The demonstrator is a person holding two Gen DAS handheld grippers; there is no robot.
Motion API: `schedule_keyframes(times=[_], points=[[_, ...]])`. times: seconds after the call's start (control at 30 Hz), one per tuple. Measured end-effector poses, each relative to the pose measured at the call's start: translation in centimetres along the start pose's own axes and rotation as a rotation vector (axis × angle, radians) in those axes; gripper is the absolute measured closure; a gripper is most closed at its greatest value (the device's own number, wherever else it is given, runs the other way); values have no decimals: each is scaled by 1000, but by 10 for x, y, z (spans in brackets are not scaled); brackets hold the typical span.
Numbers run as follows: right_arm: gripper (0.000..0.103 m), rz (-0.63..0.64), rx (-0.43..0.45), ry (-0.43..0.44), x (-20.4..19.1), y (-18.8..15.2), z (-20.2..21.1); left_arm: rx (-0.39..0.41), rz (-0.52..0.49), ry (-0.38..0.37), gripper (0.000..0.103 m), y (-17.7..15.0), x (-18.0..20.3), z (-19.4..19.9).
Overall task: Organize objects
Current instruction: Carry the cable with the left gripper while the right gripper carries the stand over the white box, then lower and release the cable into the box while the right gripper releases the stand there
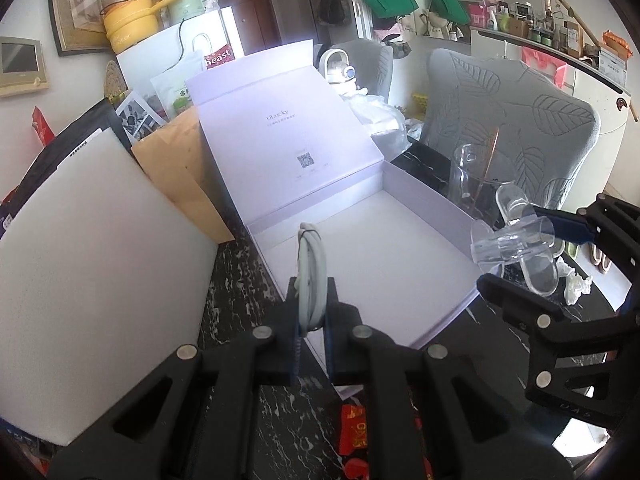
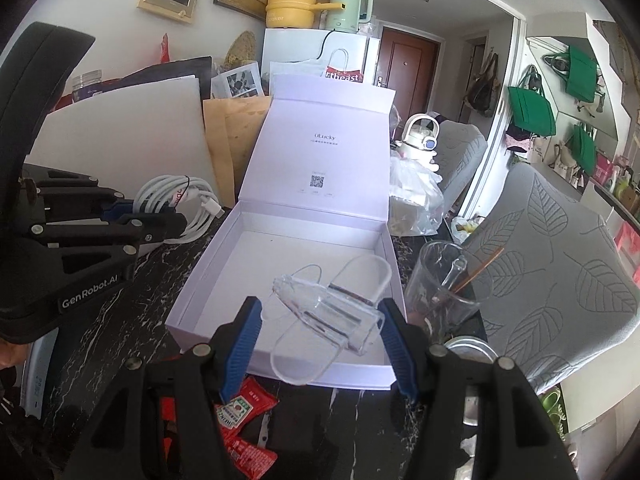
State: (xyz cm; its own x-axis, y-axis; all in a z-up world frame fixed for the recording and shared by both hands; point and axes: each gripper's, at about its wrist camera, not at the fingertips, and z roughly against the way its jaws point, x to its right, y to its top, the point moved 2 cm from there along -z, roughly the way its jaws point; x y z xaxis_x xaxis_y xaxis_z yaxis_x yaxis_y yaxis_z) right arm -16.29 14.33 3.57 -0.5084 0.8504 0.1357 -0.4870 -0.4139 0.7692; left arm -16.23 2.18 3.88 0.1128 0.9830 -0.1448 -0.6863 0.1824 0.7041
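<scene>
An open lavender box (image 1: 424, 216) (image 2: 200, 280) lies on the black marble table, its lid (image 2: 320, 148) standing upright at the back and its floor bare. My left gripper (image 1: 312, 292) (image 2: 178, 220) is shut on a coiled white cable (image 1: 310, 272) (image 2: 176, 200), held over the box's near left corner. My right gripper (image 2: 320, 312) (image 1: 524, 252) is shut on a clear plastic piece (image 2: 332, 308) (image 1: 516, 248) with oval loops. It hangs just above the box's front right part.
A glass cup (image 2: 444, 292) (image 1: 472, 176) with a thin stick stands right of the box. A white foam board (image 1: 92, 240) and brown envelope (image 1: 176, 176) lean at the left. Red packets (image 2: 244, 412) lie in front. A grey leaf-patterned chair (image 2: 560, 280) stands at the right.
</scene>
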Motion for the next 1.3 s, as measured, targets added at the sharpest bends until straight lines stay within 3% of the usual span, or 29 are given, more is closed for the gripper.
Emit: schedule_keyframes(times=[0.7,1.3], points=[[42,90,-33,23,31,68,-77,-25,5,-9,94,66,-18,-88],[43,183,-195,86,47,67,-161,-152,-16,-70,94,65,-2,-166]])
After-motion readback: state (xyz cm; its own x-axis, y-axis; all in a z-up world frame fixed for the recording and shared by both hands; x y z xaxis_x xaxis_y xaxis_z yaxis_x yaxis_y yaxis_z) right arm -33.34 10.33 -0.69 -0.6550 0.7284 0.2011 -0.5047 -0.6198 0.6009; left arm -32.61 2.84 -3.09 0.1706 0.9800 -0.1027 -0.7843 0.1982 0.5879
